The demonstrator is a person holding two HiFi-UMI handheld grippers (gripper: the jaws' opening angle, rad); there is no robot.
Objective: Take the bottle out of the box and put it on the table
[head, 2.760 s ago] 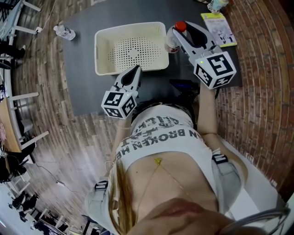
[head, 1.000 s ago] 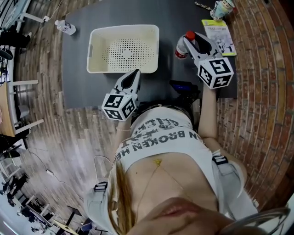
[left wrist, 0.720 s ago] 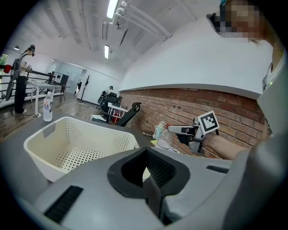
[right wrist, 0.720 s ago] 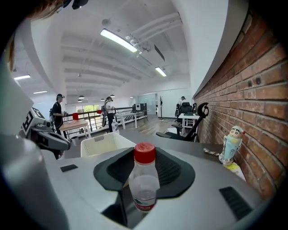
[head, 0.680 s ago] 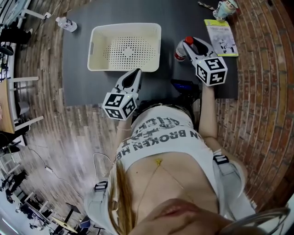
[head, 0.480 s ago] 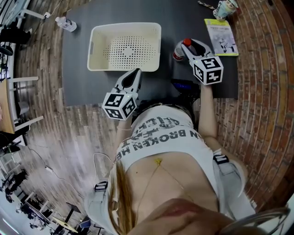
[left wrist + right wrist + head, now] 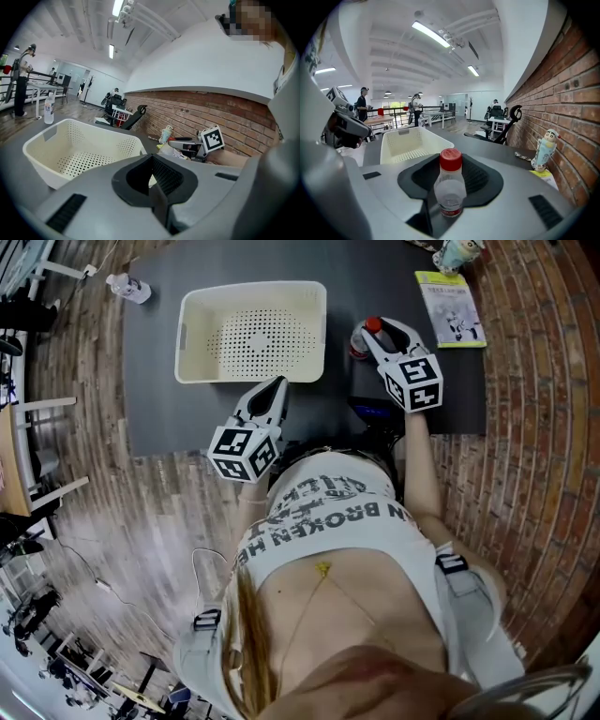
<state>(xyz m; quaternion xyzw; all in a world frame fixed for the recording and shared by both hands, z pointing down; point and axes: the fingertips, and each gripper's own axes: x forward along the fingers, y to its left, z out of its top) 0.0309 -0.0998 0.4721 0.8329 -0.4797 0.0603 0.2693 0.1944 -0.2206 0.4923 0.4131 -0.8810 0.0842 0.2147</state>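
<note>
Since a sec ago your R claw (image 7: pixel 379 332) has sunk toward the table (image 7: pixel 187 418) w/ the bottle (image 7: pixel 450 187). The L claw (image 7: pixel 275 390) hasn't budged.

Table: dark top, and all the work sits on it. The box (image 7: pixel 253 334) stands on its left-centre part. It's cream w/ a perforated floor and nothing inside, so the take-out half is done, I'd say.

L claw hangs by the box's near wall. Its jaws are pressed together w/ nothing btwn them. It's well apart from the bottle, so it's no use for this step.

R claw is just right of the box, clear of its wall, and tilted down a bit. It pinches the bottle round the body, pads either side.

Bottle: clear, red cap. It stands upright in the R claw, long axis vertical and cap up, over bare table beside the box. The claw's own body hides the base, so I can't tell if it touches the top yet.

What the next move turns on: the table lies straight below the bottle, so go down only, no sideways. Keep the axis plumb and spread the jaws once the base sits flat. It's tall and narrow, so prob. tips if a pad drags on release.

Far right, near: a booklet (image 7: pixel 450 307) and a small figure (image 7: pixel 457 251). Both are clear of the drop spot.
</note>
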